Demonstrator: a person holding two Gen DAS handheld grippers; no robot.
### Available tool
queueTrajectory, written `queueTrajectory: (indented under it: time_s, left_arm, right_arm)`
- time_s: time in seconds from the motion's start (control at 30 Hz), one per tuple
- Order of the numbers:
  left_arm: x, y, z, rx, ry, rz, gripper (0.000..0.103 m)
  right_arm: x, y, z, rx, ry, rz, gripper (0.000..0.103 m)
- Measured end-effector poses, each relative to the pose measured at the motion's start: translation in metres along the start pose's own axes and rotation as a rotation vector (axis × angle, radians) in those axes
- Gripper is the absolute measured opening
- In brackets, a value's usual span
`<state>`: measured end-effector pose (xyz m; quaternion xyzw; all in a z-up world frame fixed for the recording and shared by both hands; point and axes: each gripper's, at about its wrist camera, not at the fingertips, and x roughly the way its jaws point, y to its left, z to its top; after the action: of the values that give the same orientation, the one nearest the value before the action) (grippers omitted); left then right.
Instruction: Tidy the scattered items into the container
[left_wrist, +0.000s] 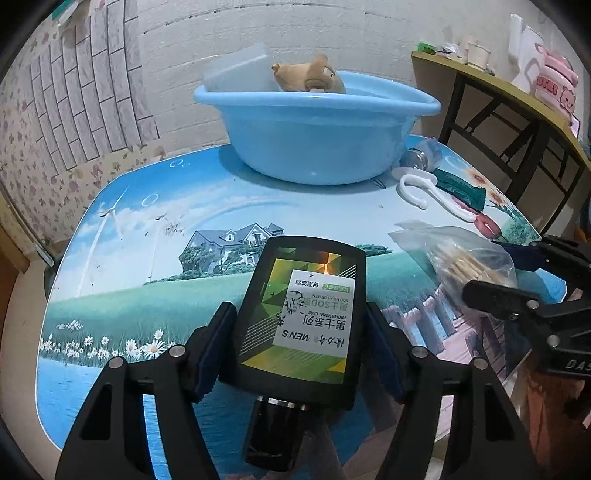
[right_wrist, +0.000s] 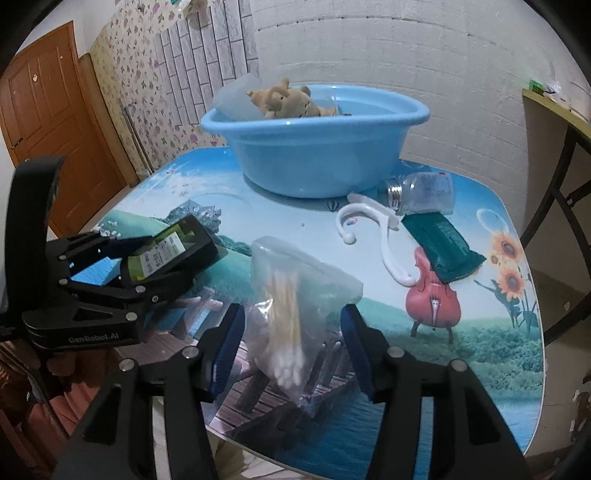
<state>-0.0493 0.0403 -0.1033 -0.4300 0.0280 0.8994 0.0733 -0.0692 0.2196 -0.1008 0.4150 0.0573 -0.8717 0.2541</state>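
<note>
My left gripper is shut on a black bottle with a green and white label, its cap towards the camera, held above the table's near side. In the right wrist view this bottle sits tilted in the left gripper. My right gripper stands open around a clear bag of cotton swabs that lies on the table, with its pads clear of the bag. A blue basin at the back holds a brown plush toy and a translucent box.
Right of the basin lie a glass jar, a white plastic hook and a dark green packet. The printed table ends close in front. A wooden desk stands at the right and a door at the left.
</note>
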Motion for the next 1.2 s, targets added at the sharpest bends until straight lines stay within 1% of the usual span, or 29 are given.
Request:
queueTrajectory:
  time_s: [0.1,0.13,0.17,0.2,0.3,0.53,0.9,0.93,0.97,1.0,1.03,1.1,1.2]
  left_arm:
    - [-0.001,0.000,0.000,0.002,-0.002,-0.004,0.066]
    - [-0.001,0.000,0.000,0.001,-0.001,-0.005,0.066]
    - [-0.001,0.000,0.000,0.000,0.001,-0.007,0.065]
    - [-0.001,0.000,0.000,-0.002,0.001,-0.009,0.065]
    - [-0.003,0.002,0.000,-0.018,0.002,-0.015,0.065]
    - [-0.015,0.007,0.003,-0.040,-0.029,-0.011,0.063]
    - [-0.032,0.016,0.010,-0.084,-0.072,-0.028,0.061]
    - [-0.033,0.016,0.011,-0.085,-0.078,-0.031,0.049]
    - [-0.037,0.016,0.013,-0.082,-0.092,-0.052,0.034]
    - [-0.042,0.015,0.016,-0.083,-0.106,-0.021,0.031]
    - [-0.045,0.015,0.019,-0.088,-0.115,-0.020,0.030]
    - [-0.048,0.017,0.024,-0.093,-0.123,-0.048,0.030]
    - [-0.043,0.019,0.024,-0.091,-0.095,-0.029,0.030]
  right_arm:
    - [0.007,0.003,-0.002,-0.016,0.011,-0.007,0.054]
    - [0.009,0.003,-0.003,-0.021,0.007,-0.009,0.051]
    - [0.008,0.003,-0.003,-0.022,0.006,0.000,0.043]
    - [0.008,0.003,-0.002,-0.020,0.007,0.018,0.030]
    - [0.005,0.002,-0.002,-0.013,-0.001,0.028,0.026]
    - [-0.013,-0.001,0.006,0.016,-0.064,0.053,0.024]
    - [-0.030,0.001,0.016,0.024,-0.126,0.076,0.024]
    - [-0.031,0.001,0.016,0.023,-0.131,0.076,0.024]
    - [-0.033,0.002,0.017,0.023,-0.139,0.077,0.024]
    - [-0.034,0.002,0.017,0.023,-0.142,0.079,0.024]
    - [-0.036,0.002,0.018,0.024,-0.146,0.081,0.024]
    - [-0.038,0.002,0.019,0.024,-0.155,0.085,0.024]
    - [-0.038,0.003,0.020,0.024,-0.154,0.088,0.024]
